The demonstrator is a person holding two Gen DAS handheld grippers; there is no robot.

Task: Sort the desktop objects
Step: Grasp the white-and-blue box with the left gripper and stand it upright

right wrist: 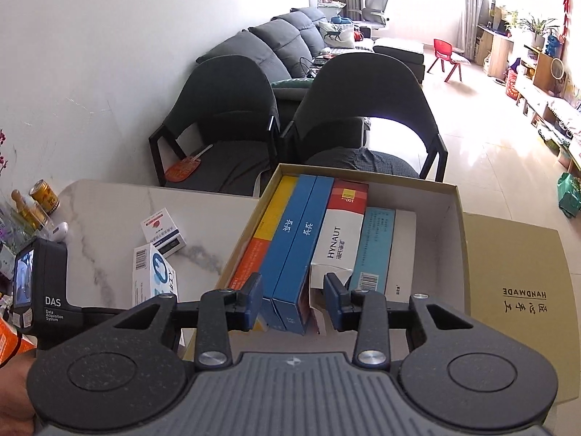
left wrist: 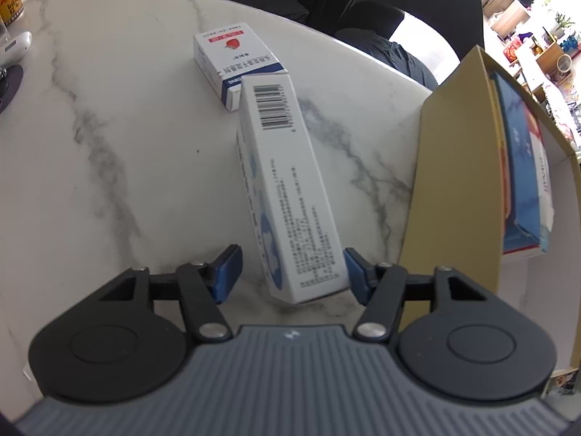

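We're well into the sort, and the cardboard box is filling up nicely. Inside it, standing on edge in a row, there's a yellow-and-orange pack, two blue packs, the red-and-white HYNAUT carton, a pale blue pack and a white one against it on the far side of the row. There's bare floor left in the box beyond that white pack, so we judge there's room for more.

Two items wait outside the box, on the marble table off its left wall. The long white carton with the barcode lies nearest that wall, and the small blue-and-white carton touches its far end, further from us.

Our left gripper is down over the near end of the long white carton. Its jaws straddle it: one pad is at the carton's edge on the box side, while the other shows a gap of bare marble, so it isn't clamped yet.

Our right gripper hangs over the near end of the box, jaws partly apart with nothing between them. The lid lies just beside the box on its right.

Most is packed, we reckon; two cartons remain.
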